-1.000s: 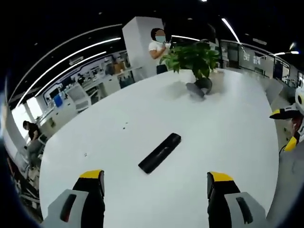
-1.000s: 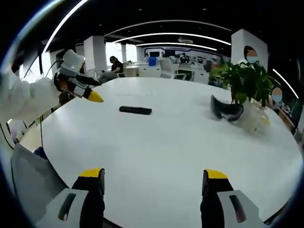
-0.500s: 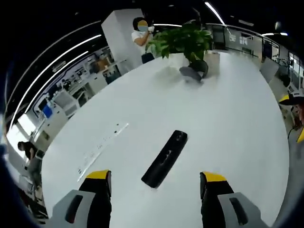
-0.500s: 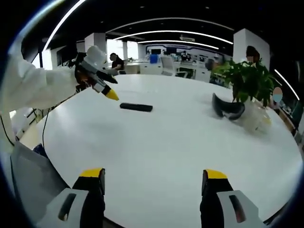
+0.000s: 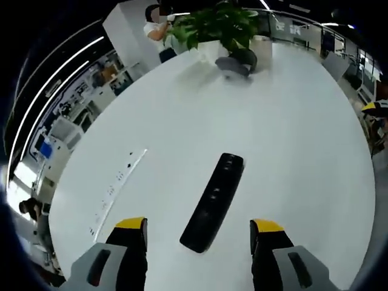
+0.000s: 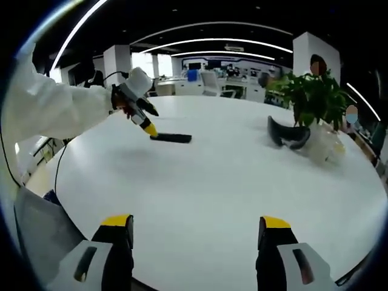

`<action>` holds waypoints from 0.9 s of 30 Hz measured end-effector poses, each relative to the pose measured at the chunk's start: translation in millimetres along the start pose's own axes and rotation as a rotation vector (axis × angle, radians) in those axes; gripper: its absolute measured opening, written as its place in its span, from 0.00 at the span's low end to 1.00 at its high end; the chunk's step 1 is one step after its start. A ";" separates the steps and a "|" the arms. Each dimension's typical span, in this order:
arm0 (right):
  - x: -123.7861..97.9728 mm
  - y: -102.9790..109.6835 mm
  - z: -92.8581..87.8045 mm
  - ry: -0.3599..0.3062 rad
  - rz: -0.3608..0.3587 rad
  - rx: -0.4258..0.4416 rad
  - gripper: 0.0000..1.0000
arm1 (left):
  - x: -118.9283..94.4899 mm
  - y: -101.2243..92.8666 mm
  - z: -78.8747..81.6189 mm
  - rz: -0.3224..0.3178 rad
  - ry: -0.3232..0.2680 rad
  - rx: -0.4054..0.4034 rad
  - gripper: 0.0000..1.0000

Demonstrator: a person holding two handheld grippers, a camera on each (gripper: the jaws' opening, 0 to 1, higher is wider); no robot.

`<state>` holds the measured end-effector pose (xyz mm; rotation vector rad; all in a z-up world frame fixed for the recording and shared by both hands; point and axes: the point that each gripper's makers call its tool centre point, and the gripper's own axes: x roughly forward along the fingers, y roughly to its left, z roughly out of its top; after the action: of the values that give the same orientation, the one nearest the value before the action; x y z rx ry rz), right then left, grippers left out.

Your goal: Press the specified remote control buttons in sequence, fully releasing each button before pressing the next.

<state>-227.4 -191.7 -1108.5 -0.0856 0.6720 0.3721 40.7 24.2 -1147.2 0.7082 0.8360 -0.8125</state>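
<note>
The big white table (image 5: 291, 151) holds a potted plant (image 6: 312, 100) at the far end and a black remote (image 5: 213, 200) lying flat near the person's side. The left gripper (image 5: 199, 233) hangs right above the remote, its jaws wide apart, one on each side. It could push the remote sideways or hit two buttons at once if it comes down crooked. The right gripper (image 6: 193, 229) waits far off over bare table, its jaws also apart.

Bright overhead strips, soft fisheye-warped edges
</note>
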 end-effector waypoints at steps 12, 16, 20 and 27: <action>0.4 1.2 -4.2 0.020 0.010 0.008 0.83 | 19.0 -12.3 -22.3 -0.121 0.130 0.001 0.63; 0.3 0.1 -4.1 0.018 0.009 0.017 0.83 | 25.8 -14.5 -28.0 -0.140 0.170 0.052 0.62; 0.3 -0.3 -4.3 0.019 0.010 0.023 0.83 | 29.5 -15.3 -25.4 -0.156 0.178 0.048 0.61; -0.2 -0.9 -5.2 0.022 0.005 0.025 0.82 | 31.5 -16.7 -27.1 -0.208 0.205 0.034 0.60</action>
<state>-230.4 -193.7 -1112.6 -0.0645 0.6983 0.3683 30.4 27.1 -1190.7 0.7514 1.0961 -0.9530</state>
